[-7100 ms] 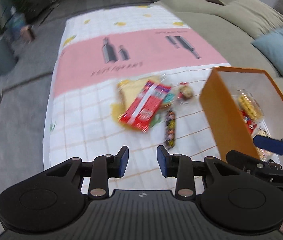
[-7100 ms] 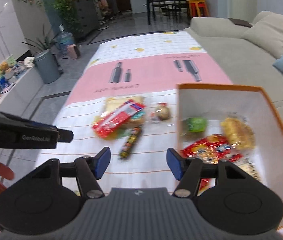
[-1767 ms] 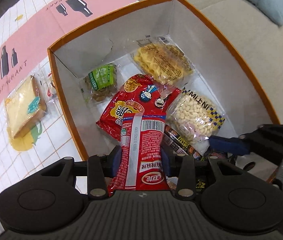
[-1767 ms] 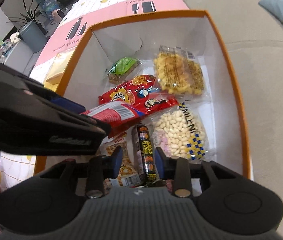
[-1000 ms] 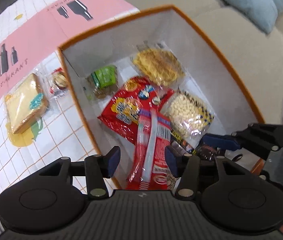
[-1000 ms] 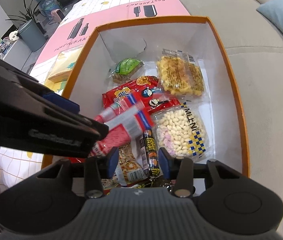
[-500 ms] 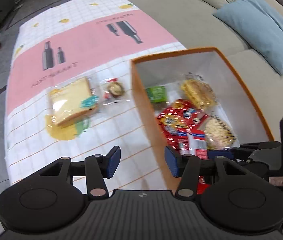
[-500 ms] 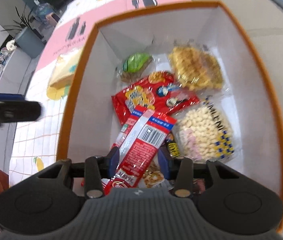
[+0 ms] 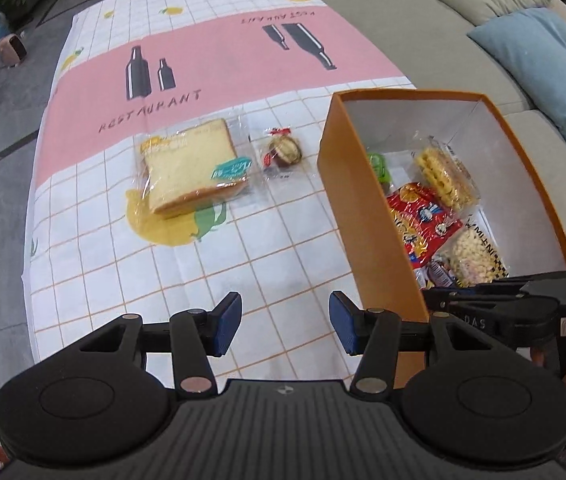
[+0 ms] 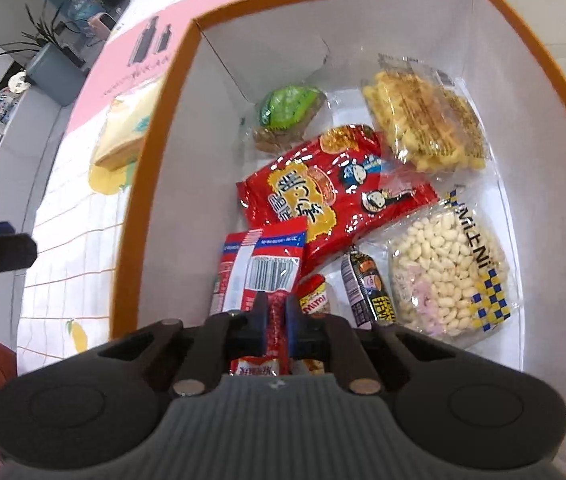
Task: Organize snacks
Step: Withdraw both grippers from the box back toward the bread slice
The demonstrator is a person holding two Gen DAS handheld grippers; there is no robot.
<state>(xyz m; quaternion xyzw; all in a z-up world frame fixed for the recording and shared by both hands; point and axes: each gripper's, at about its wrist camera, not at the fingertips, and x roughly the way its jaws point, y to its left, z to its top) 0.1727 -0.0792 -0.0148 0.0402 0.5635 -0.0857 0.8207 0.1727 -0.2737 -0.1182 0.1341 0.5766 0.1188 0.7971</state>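
Observation:
An orange box [image 9: 359, 184] with white inner walls [image 10: 163, 184] stands on the tablecloth and holds several snack packs. My right gripper [image 10: 274, 312] is inside the box, shut on a red and white snack packet [image 10: 261, 268]. My left gripper [image 9: 285, 320] is open and empty above the tablecloth, left of the box. A wrapped slice of bread [image 9: 191, 166] and a small wrapped cake [image 9: 283, 151] lie on the cloth beyond it.
The box holds a big red bag [image 10: 323, 196], a yellow puff pack [image 10: 423, 128], a green pack [image 10: 289, 108], a white bean pack [image 10: 447, 268] and a dark sausage stick [image 10: 367, 288]. A grey sofa with a blue cushion [image 9: 543, 68] lies right.
My left gripper let go of the red and white packet in the box and drew back left over the cloth. My right gripper closed on that packet.

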